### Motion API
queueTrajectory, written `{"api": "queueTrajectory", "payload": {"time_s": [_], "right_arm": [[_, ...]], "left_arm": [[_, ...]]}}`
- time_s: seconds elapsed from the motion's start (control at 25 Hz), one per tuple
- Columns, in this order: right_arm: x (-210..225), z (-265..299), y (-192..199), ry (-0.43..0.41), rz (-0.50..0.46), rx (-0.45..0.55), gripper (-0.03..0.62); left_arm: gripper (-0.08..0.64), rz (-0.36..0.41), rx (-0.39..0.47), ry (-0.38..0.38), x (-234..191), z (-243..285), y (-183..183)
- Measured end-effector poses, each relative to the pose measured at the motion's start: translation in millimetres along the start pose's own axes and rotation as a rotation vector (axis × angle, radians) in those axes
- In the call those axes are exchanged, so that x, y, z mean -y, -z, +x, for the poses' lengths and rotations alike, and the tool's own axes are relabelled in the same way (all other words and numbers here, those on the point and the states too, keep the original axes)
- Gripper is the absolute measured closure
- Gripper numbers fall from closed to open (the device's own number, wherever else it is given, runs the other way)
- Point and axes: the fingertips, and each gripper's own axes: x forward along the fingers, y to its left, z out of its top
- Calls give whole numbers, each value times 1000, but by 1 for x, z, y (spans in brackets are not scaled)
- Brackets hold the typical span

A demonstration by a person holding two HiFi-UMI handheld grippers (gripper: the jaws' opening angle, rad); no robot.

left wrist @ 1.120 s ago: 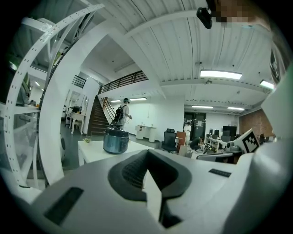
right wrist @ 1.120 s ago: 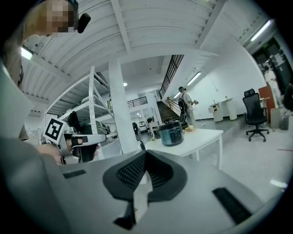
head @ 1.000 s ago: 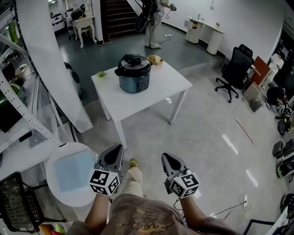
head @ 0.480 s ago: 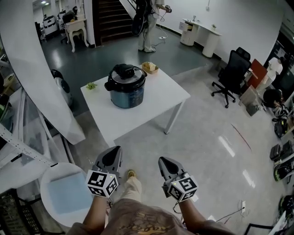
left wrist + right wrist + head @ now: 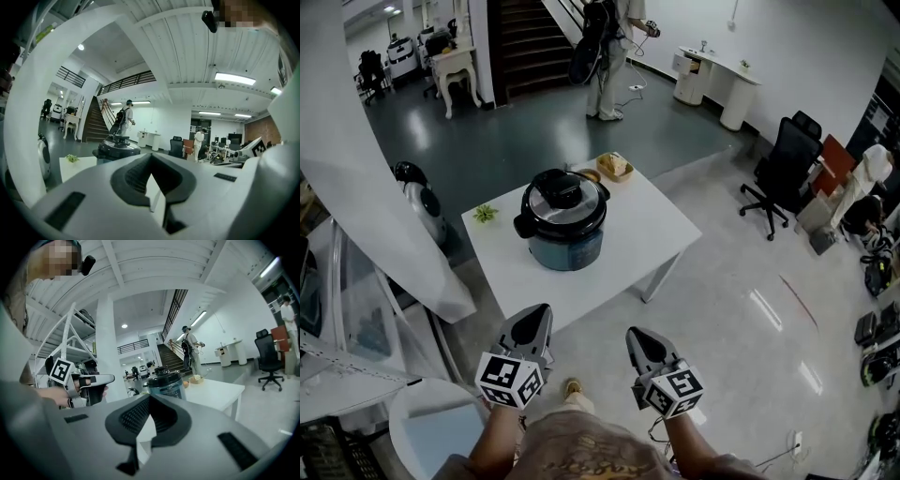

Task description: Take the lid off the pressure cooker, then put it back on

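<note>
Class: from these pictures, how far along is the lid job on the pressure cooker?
Done: nothing; the lid sits on the pressure cooker on the table. In hand: left gripper and right gripper are shut, empty, short of the table. Left: lifting the lid off, replacing it.

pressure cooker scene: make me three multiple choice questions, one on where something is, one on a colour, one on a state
1. The pressure cooker stands:
A on a stove
B on the table
C in a sink

2. The table top is:
A black
B white
C red

3. The lid is:
A on the cooker
B lying flat on the table
C hanging from a hook

Answers:
1 B, its base rests on the table top.
2 B, the top shows white in the head view.
3 A, the lid sits on the pot with its black handle up.
</note>
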Motion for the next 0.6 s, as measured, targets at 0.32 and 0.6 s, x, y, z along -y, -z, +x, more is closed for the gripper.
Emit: {"api": "queueTrajectory", "payload": {"time_s": [0.32, 0.6], "right_arm": [[29, 64, -23, -4, -20, 6, 595], [50, 92, -48, -17, -37, 19, 597]], "left_arm": [[557, 9, 5, -3, -43, 54, -18], [557, 6, 14, -2, -57, 87, -33]]}}
